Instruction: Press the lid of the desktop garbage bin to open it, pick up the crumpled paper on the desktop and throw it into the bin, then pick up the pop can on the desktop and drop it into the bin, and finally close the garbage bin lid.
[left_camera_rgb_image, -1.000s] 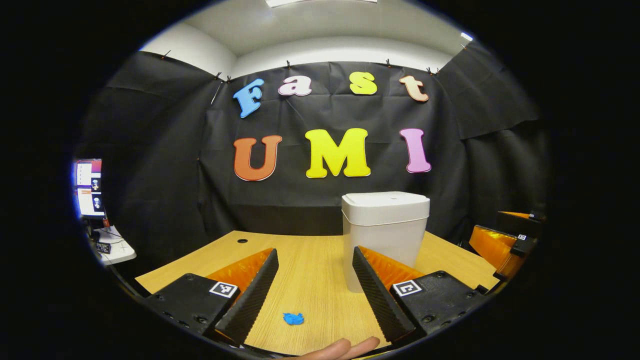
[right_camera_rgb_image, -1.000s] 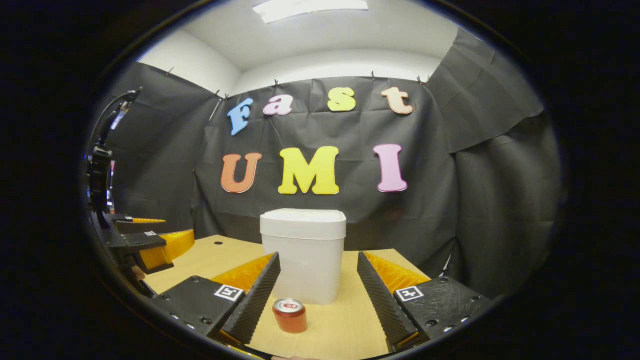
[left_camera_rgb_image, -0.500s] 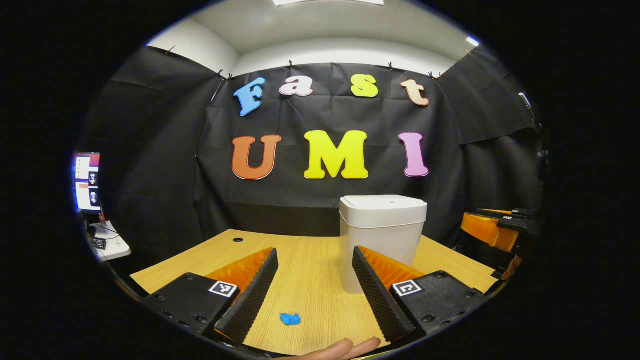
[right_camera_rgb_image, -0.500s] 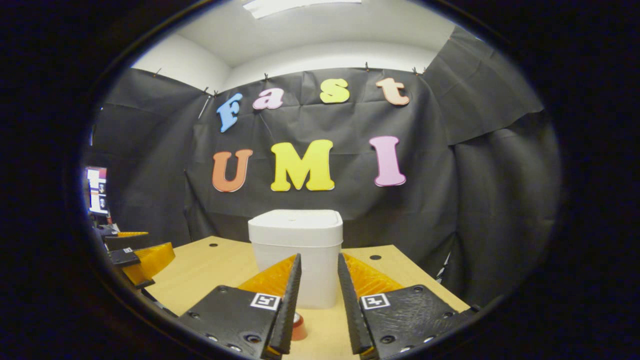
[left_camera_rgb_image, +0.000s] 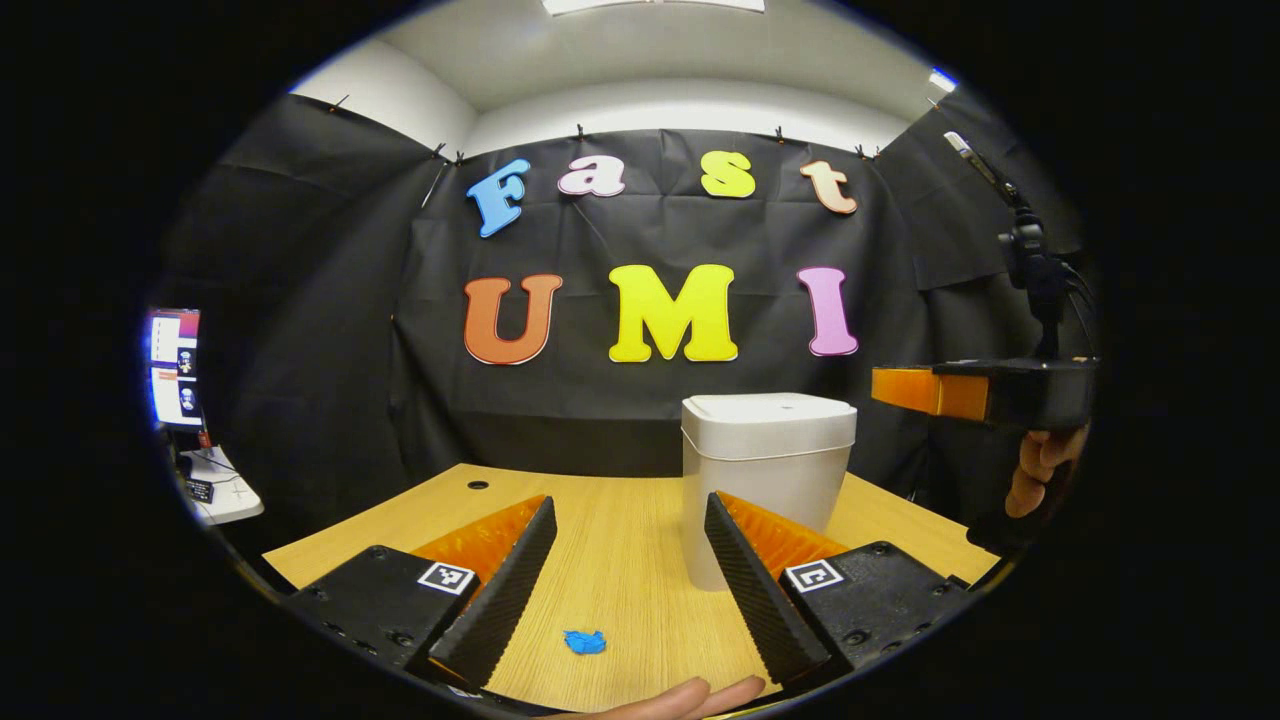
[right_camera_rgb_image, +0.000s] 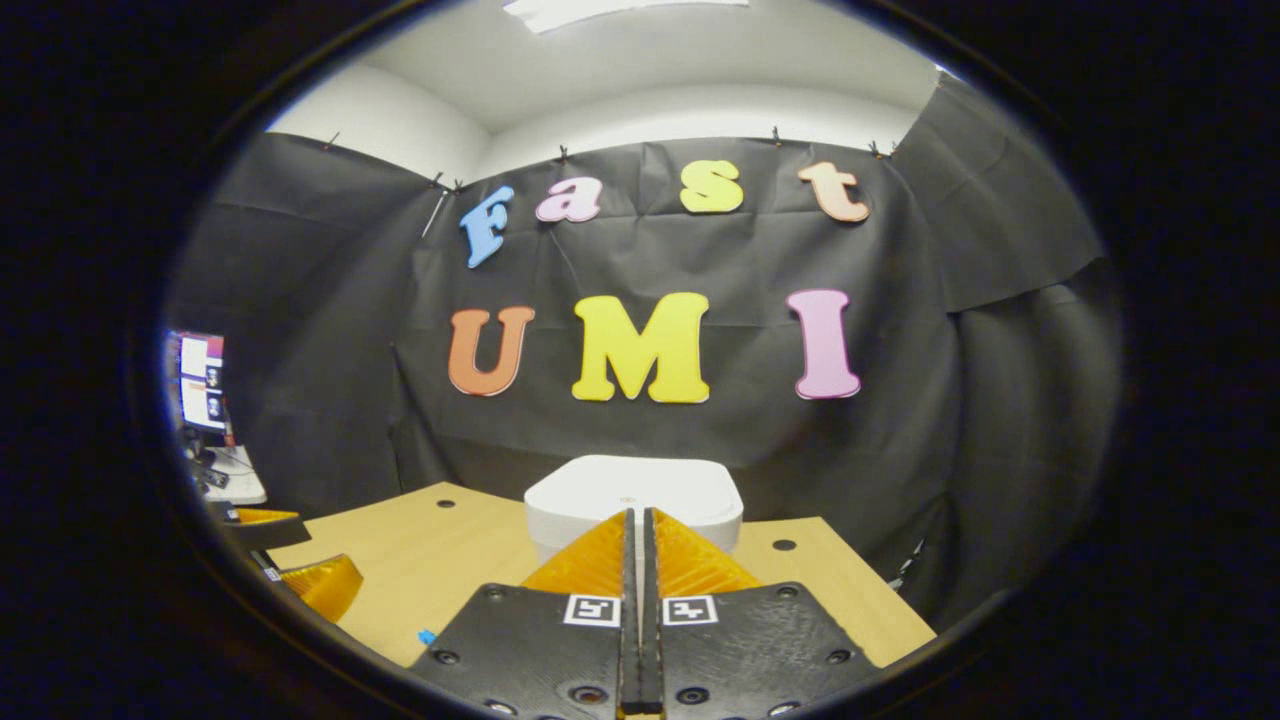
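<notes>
- left gripper (left_camera_rgb_image: 625, 525) spread wide, low over the wood-grain tabletop (left_camera_rgb_image: 620, 560)
- crumpled paper (left_camera_rgb_image: 586, 642) between its ridged fingers
- right gripper (right_camera_rgb_image: 637, 525) clenched empty above the smooth, boxy garbage bin (right_camera_rgb_image: 690, 490), lid down

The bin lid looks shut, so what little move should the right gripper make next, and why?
Probably ease the right gripper down and forward to press the lid. Its jaws are shut together, raised and pointing over the closed garbage bin, while the crumpled paper lies on the desk between the left gripper's open jaws.
</notes>
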